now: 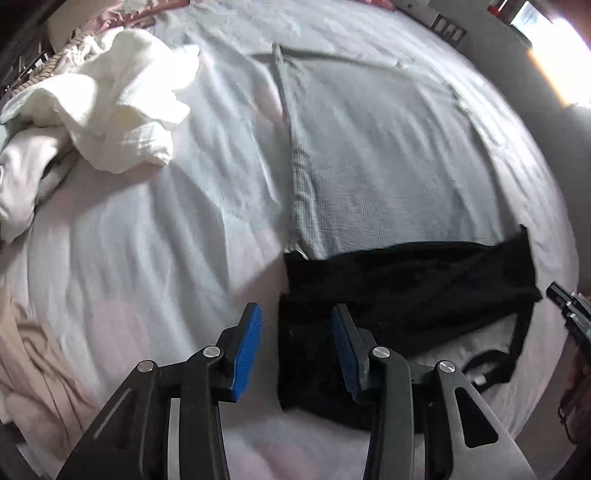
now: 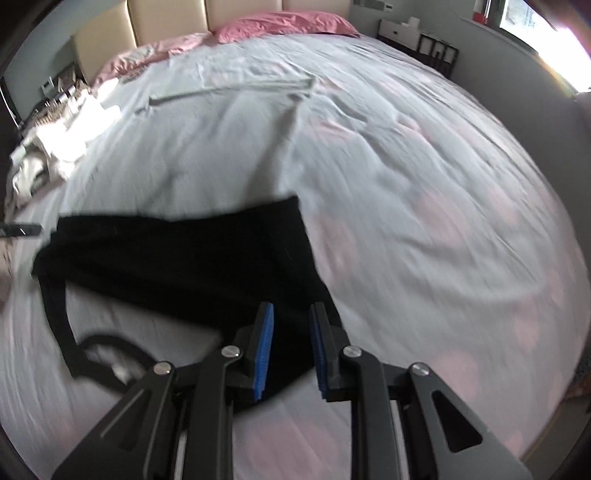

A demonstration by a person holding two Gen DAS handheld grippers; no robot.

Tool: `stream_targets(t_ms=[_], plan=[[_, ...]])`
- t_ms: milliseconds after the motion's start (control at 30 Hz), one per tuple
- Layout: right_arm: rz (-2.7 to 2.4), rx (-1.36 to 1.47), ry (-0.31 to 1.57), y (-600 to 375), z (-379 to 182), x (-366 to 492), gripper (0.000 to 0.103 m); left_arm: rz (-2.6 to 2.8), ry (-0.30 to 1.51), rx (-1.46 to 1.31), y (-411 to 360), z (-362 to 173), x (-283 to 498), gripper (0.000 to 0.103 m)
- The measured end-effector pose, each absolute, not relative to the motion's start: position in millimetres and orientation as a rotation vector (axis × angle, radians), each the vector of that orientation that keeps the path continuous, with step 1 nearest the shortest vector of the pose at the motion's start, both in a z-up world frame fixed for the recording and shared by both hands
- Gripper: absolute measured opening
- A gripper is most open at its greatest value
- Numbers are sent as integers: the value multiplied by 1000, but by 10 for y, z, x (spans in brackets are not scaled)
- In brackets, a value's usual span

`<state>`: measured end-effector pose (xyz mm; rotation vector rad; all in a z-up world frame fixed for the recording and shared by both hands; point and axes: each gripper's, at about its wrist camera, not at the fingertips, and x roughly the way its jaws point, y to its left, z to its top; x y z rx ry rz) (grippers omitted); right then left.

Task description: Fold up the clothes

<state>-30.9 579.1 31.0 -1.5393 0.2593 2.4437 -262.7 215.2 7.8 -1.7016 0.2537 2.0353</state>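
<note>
The black garment (image 1: 410, 280) lay flat on the pale bedsheet (image 1: 147, 258) at the near edge of the bed, a thin strap looping off its lower side toward 4 o'clock in the left wrist view. Under its far edge, running toward 12 o'clock, lay a light grey garment (image 1: 373, 147) spread out flat, its ribbed hem along the left side.

The left gripper (image 1: 295, 343) hung over the black garment's left end with its blue pads (image 1: 248, 350) spread wide, nothing between them; the right-hand pad stood over black cloth, the left-hand one over bare sheet. The right gripper (image 2: 291, 345) hung over the garment's other end, pads (image 2: 265, 350) also parted with a gap, black fabric showing beneath but not pinched. Whether either touched the cloth could not be told.

At 10 o'clock in the left view sat a rumpled heap of white laundry (image 1: 110, 103), well apart from the black piece, with beige fabric (image 1: 33, 350) bunched at 8 o'clock. In the right view pink pillows (image 2: 284, 20) lay at 12 o'clock against a cream headboard (image 2: 170, 18), a dark shelf unit (image 2: 436, 50) stood at 1 o'clock, and a bright window (image 2: 554, 44) glared at 2 o'clock. Both views were motion-blurred. Nothing lay between the grippers and the black garment.
</note>
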Motion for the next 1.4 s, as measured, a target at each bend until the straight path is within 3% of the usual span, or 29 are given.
stream_targets(t_ms=[67, 133, 367, 533, 667, 767, 833, 900, 1100, 1167, 1233, 1400], plan=[[2457, -1551, 308, 5823, 261, -513, 22, 2011, 247, -1726, 2172, -41, -2646, 40], [2465, -1572, 340, 5811, 195, -683, 22, 2017, 243, -1723, 2181, -83, -2625, 13], [2505, -1566, 328, 5743, 80, -1096, 22, 2058, 185, -1680, 2031, 65, -2580, 6], [2481, -1584, 337, 5819, 13, -1270, 22, 2047, 213, -1696, 1978, 89, -2584, 7], [2443, -1637, 326, 5842, -105, -1299, 20, 2055, 257, -1703, 1939, 59, -2545, 13], [2453, -1643, 309, 5833, -113, -1308, 20, 2028, 331, -1650, 1909, 141, -2455, 20], [2469, -1650, 300, 5849, -104, -1320, 20, 1982, 376, -1629, 1907, 174, -2425, 32], [2480, -1667, 288, 5891, -101, -1339, 20, 1939, 450, -1596, 1976, 174, -2393, 38], [2516, -1724, 194, 5933, 16, -1298, 20, 1800, 708, -1474, 2245, 14, -2198, 38], [2519, -1733, 175, 5972, 18, -1282, 20, 1789, 733, -1458, 2274, -25, -2172, 31], [2519, -1738, 163, 6022, 6, -1274, 20, 1792, 751, -1440, 2287, -32, -2153, 7], [2516, -1752, 139, 6138, -22, -1242, 20, 1825, 688, -1435, 2205, 234, -2154, 1]])
